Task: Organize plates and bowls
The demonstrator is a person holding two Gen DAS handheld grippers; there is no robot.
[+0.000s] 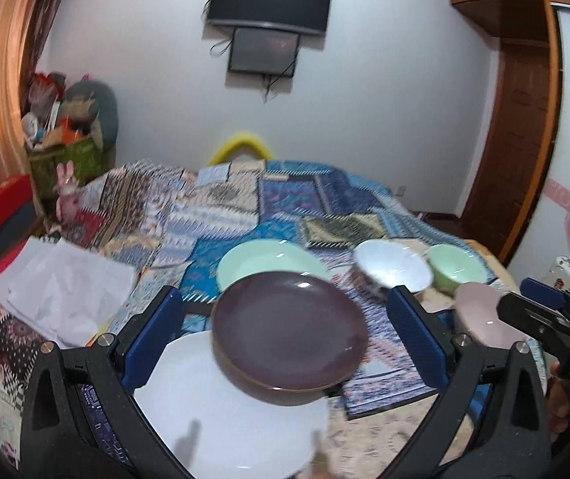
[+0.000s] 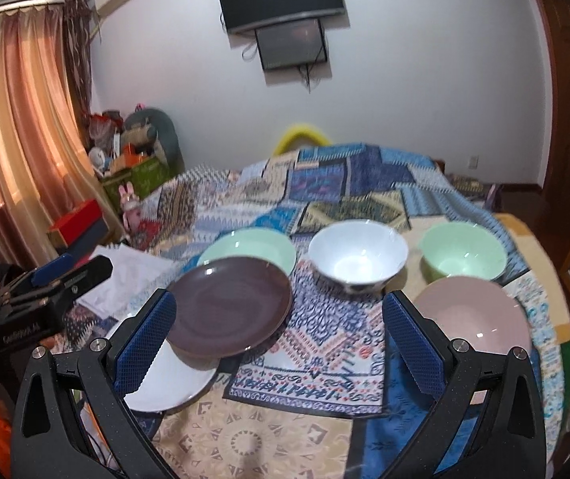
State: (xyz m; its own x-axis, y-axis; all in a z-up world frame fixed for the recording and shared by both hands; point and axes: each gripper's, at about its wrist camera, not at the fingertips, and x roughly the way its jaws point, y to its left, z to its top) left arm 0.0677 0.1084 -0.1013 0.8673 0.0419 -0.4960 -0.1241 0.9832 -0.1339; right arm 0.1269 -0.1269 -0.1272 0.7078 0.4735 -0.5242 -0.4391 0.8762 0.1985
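Note:
A brown plate [image 1: 290, 337] [image 2: 229, 305] lies partly on a white plate [image 1: 237, 411] [image 2: 169, 377] at the near left of the patterned cloth. Behind them lies a mint green plate [image 1: 261, 261] [image 2: 251, 245]. A white bowl [image 1: 392, 263] [image 2: 358, 253], a green bowl [image 1: 456, 267] [image 2: 462, 249] and a pink plate [image 1: 480, 315] [image 2: 472, 315] stand to the right. My left gripper [image 1: 290, 327] is open and empty, hovering over the brown plate. My right gripper [image 2: 279, 339] is open and empty, over the cloth between the brown and pink plates.
The dishes rest on a patchwork cloth [image 2: 324, 343] over a bed. White paper [image 1: 65, 283] lies at the left. Boxes and toys [image 1: 69, 135] pile up by the curtain. A wooden wardrobe [image 1: 524, 119] stands at the right.

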